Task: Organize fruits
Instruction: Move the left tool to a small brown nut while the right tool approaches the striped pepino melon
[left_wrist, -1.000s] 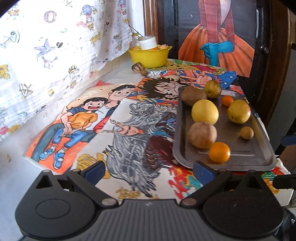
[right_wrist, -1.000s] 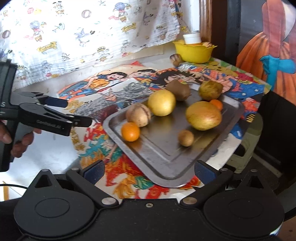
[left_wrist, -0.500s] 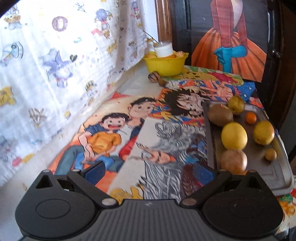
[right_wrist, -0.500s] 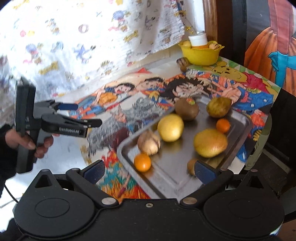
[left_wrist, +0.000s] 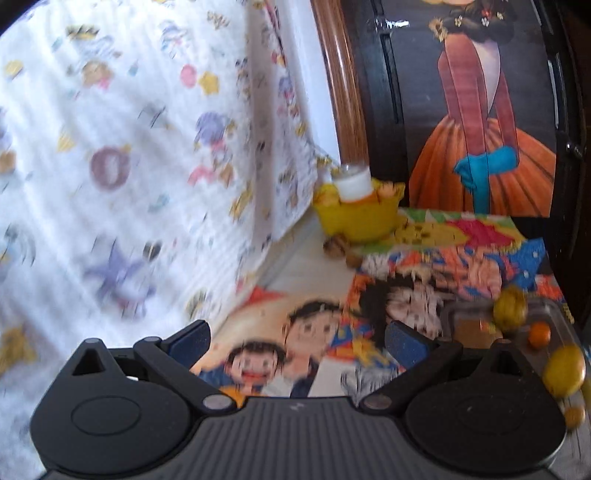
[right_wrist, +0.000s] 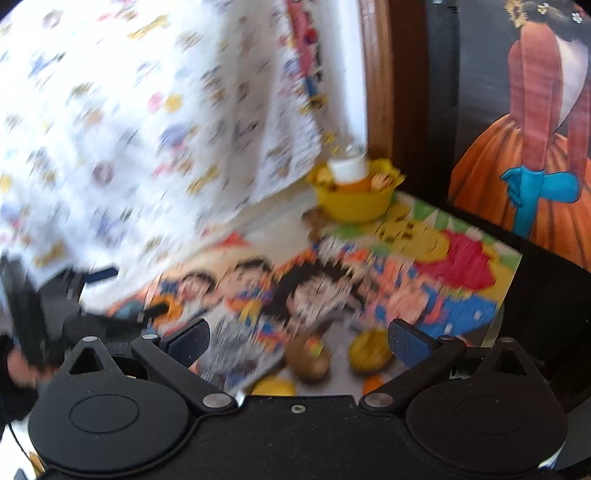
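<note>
A: Both views are smeared with motion blur. What can still be made out?

B: In the left wrist view the left tool (left_wrist: 297, 341) has its jaws spread wide, with nothing between them but the cartoon-printed mat (left_wrist: 369, 306) on the counter (left_wrist: 314, 258). The metal tray (left_wrist: 554, 317) sits at about four o'clock, cut off by the frame edge and partly hidden behind the tool's body.

A: And the fruit?

B: On the tray, a yellow-green fruit (left_wrist: 511, 309) at the far end, a small orange one (left_wrist: 539, 335) just beside it, and a yellow one (left_wrist: 564, 370) nearer the camera. Anything lower is blocked.

A: What does the right wrist view show?

B: The right tool (right_wrist: 298, 341) is also wide apart and holds nothing. Between its fingers lie a brown fruit (right_wrist: 307, 357) and a yellowish fruit (right_wrist: 369, 350); the tray under them is too blurred to trace. The tool body cuts off two more fruits below.

A: Anything farther off?

B: A yellow bowl (right_wrist: 352, 203) at twelve o'clock, near the printed curtain (right_wrist: 147, 110), with a white cup (right_wrist: 347, 168) in it. Its other contents cannot be identified. At nine o'clock the left tool appears as a dark blur.
</note>
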